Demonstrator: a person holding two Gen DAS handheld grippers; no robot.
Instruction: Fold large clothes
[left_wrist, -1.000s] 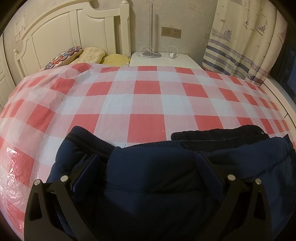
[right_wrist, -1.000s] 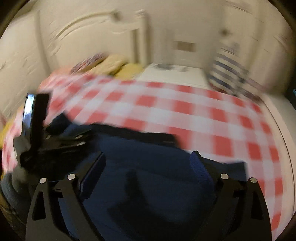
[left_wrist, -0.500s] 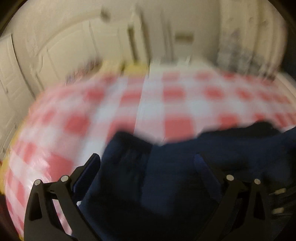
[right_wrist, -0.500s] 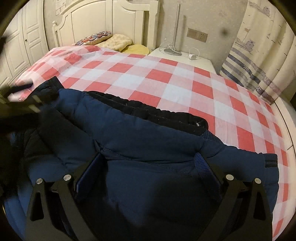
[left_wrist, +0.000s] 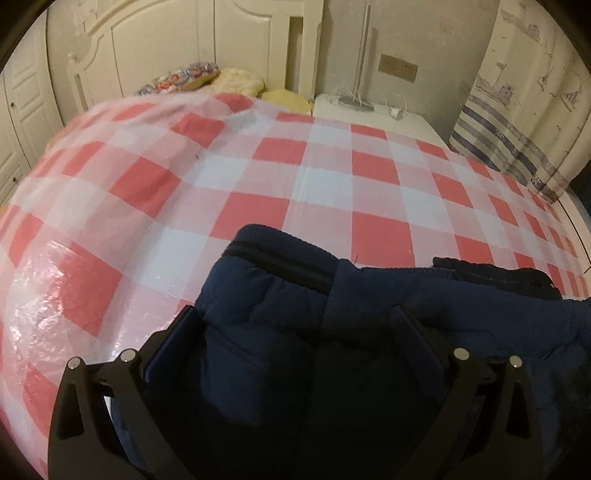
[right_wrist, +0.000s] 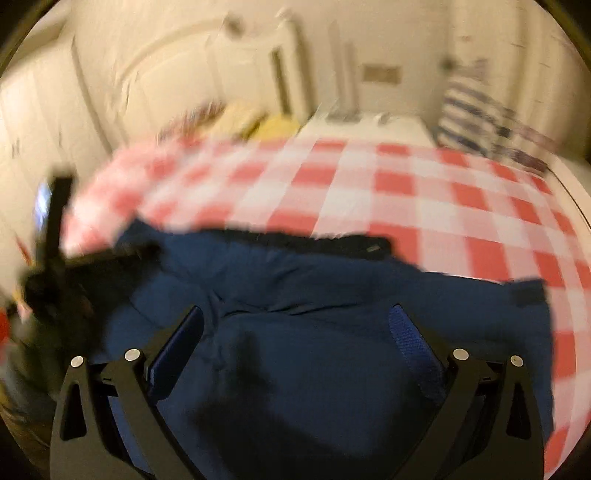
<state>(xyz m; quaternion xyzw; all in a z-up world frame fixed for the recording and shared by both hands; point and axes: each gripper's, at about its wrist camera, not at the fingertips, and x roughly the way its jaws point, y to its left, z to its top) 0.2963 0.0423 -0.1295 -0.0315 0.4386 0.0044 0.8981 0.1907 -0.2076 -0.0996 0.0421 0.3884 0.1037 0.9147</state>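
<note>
One navy padded jacket (left_wrist: 332, 350) lay on the near part of the bed, on the red-and-white checked cover (left_wrist: 258, 177), with its long axis running left to right across both views. Its dark ribbed edge (right_wrist: 295, 240) faced the far side, toward the headboard (left_wrist: 184, 48).

The left gripper (left_wrist: 295, 325) hung over the jacket's left end with its fingers spread wide, and cloth filled the gap below them without being pinched. The right gripper (right_wrist: 295, 321) stood over the middle-to-right stretch, also spread and empty (this view was smeared by motion, so fine contact could not be read). Each tool therefore had the garment directly beneath and ahead of it, the left nearer the left end and the right nearer the right cuff (right_wrist: 528, 291).

As a judgement, the next fold would depend on each gripper taking hold near its own end.

Count: one jacket, two grippers, one bedside table (left_wrist: 388, 114) at far right, one striped curtain (left_wrist: 517, 122), and three cushions against the headboard.
</note>
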